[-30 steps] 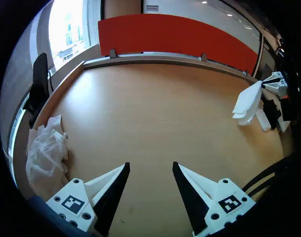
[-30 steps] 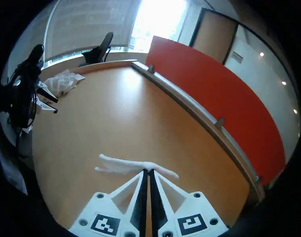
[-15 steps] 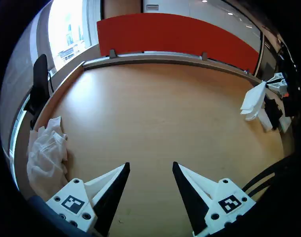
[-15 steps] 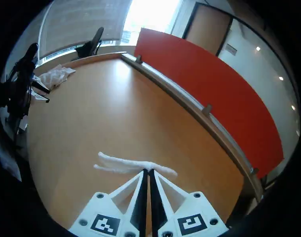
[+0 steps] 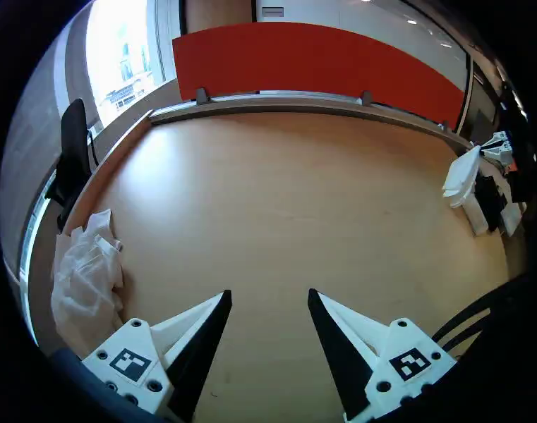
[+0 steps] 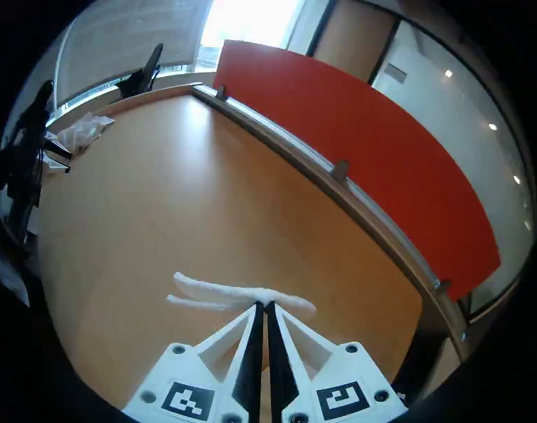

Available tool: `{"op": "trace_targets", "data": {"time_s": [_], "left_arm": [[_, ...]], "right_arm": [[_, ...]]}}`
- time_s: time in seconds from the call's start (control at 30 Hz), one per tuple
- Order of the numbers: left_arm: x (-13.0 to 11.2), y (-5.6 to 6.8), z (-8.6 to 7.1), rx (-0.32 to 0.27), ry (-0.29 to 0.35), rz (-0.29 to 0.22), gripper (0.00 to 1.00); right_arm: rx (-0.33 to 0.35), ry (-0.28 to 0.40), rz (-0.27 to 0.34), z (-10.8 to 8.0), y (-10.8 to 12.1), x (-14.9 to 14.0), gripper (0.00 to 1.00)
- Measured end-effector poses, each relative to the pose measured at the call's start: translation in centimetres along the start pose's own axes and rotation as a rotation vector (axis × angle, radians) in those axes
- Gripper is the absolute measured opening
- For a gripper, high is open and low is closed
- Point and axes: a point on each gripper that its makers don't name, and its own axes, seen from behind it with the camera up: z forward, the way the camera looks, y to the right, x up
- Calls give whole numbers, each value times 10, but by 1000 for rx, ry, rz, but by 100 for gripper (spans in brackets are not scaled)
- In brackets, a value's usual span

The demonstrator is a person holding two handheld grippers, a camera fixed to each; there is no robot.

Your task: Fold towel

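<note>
Was an office: long wooden desk (image 5: 282,204) with red divider screen (image 5: 317,63), black office chair (image 5: 72,151) by big window (image 5: 120,56), glass partition wall (image 6: 437,120) behind.

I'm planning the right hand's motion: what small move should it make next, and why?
Probably lower the right gripper until the towel rests on the table. Its fingers are shut on the towel, which the left gripper view shows held up near the table's right edge. The left gripper is open and empty, so it could take a corner once the towel lies flat.
</note>
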Motion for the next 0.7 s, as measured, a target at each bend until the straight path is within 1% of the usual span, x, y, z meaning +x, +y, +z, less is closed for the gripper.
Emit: {"op": "trace_targets", "data": {"time_s": [0.43,0.7], "left_arm": [[3,13,-1,4,-4,15,79],[3,18,-1,6,-8,13,79]], "right_arm": [[-55,-43,29,-6,57,-29,4],[-68,-63,44,-7,76,-41,4]]}}
